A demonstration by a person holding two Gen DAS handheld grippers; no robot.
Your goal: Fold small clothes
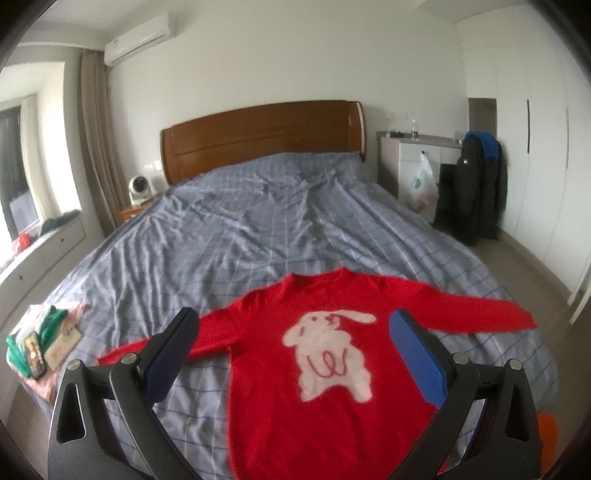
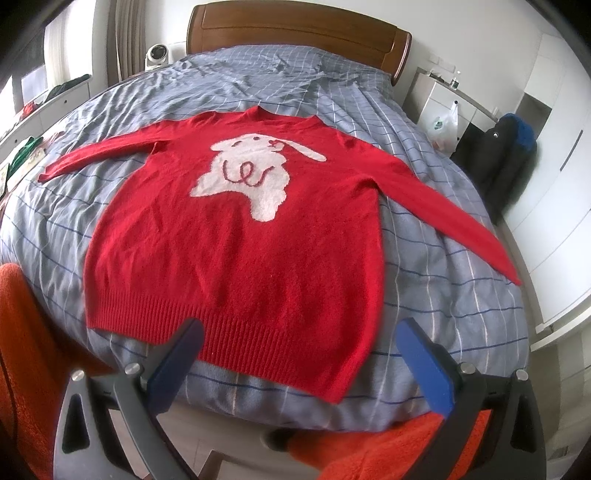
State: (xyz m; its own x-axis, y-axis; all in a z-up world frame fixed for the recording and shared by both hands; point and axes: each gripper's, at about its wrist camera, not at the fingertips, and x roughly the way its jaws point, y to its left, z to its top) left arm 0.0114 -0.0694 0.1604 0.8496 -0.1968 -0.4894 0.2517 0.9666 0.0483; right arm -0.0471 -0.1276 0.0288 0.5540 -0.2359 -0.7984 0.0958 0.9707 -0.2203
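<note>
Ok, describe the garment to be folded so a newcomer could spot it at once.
Start at the big bed with the wooden headboard and grey-blue checked cover. Near its foot end lies a red sweater, spread flat, front up, both sleeves stretched outward. Its white rabbit-like figure on the chest sets it apart from the folded pile at the bed's edge.

Your left gripper (image 1: 295, 345) has dark grey forked arms with round silver screws and triangular cut-outs, carrying ribbed blue pads (image 1: 417, 354). Your right gripper (image 2: 301, 354) is built the same. Fuzzy orange clothing (image 2: 373, 450) covers you below it.
</note>
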